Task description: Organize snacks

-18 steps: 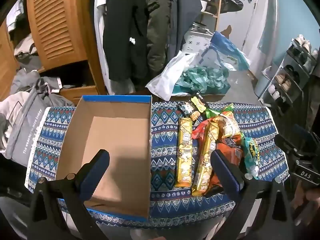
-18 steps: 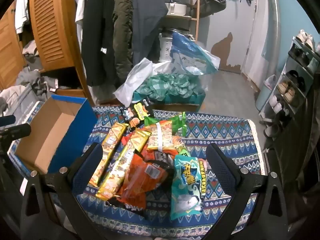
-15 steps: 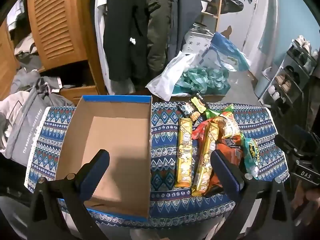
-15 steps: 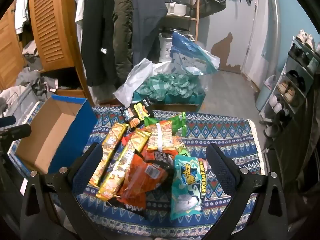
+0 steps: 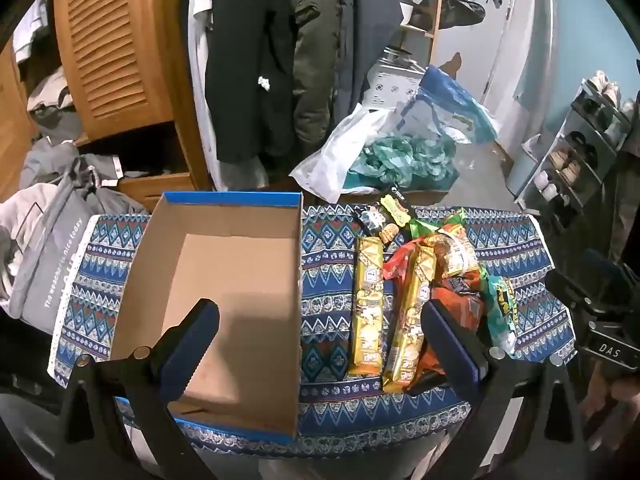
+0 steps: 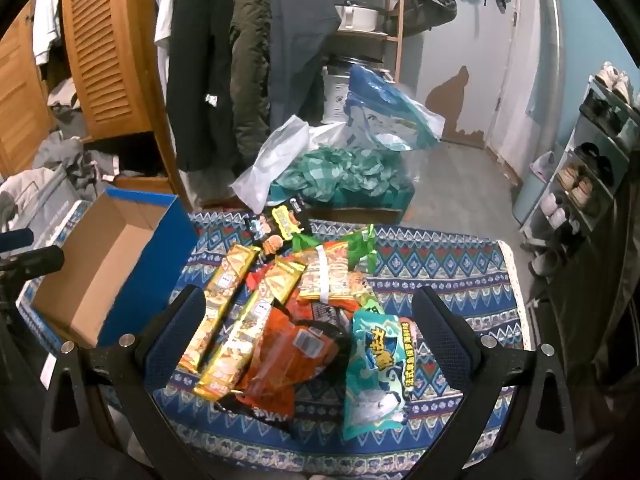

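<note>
An empty blue-edged cardboard box (image 5: 224,296) sits on the left of a patterned tablecloth (image 5: 328,304); it also shows in the right wrist view (image 6: 104,264). A pile of snack packets lies to its right: two long yellow packets (image 5: 366,300) (image 5: 412,320), an orange bag (image 6: 288,360), a teal bag (image 6: 380,364), a bundled packet (image 6: 332,276) and a black packet (image 6: 280,224). My left gripper (image 5: 320,344) is open, spanning the box's right wall. My right gripper (image 6: 308,328) is open above the pile, holding nothing.
Hanging coats (image 5: 256,60) and a wooden louvred wardrobe (image 5: 112,48) stand behind the table. Plastic bags with green cloth (image 6: 352,168) lie on the floor behind. A shoe rack (image 6: 588,168) stands at the right. Grey clothes (image 5: 44,232) are heaped at the left.
</note>
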